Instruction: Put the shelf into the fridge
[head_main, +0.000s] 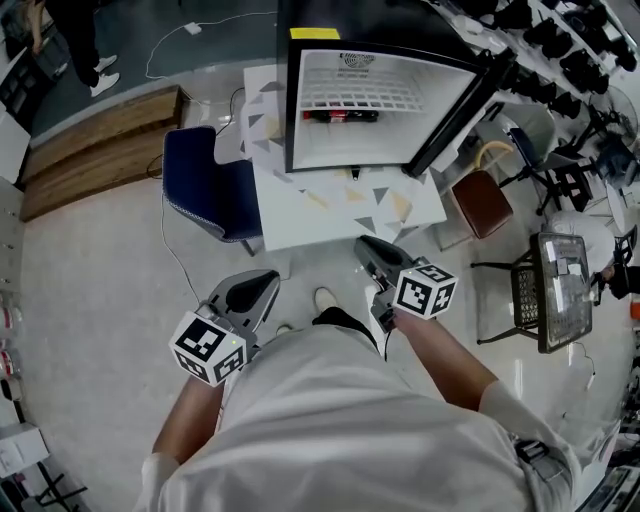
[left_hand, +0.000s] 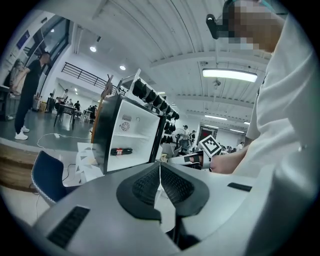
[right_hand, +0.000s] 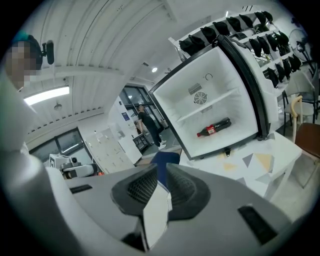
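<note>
1. Head view: an open mini fridge (head_main: 385, 145) stands at 12 o'clock on a white table (head_main: 300, 220) with a triangle print. It has a black casing and a smooth white interior.
2. The white wire-grid shelf (head_main: 360, 92) is inside the fridge, in the upper part. A dark bottle (head_main: 340, 116) lies flat below it.
3. A blue padded chair (head_main: 205, 185) is at 10 o'clock and a brown stool (head_main: 480, 205) at 3 o'clock.
4. The grey left gripper (head_main: 268, 280) is at 8 o'clock and the right gripper (head_main: 365, 245) is near centre. Each carries a marker cube, and both are apart from the fridge.
5. Left gripper view: the black cross-hatched pads are pressed together, leaving only a hairline slit with nothing between them. The fridge is at 10 o'clock with the bottle on its floor.
6. Right gripper view: the ribbed pads stand slightly apart with a narrow gap and nothing pinched. The blue chair shows through the gap.
7. The fridge is at 1 o'clock. The shelf appears edge-on as a thin line across its middle, and the red-labelled bottle lies below it.
</note>
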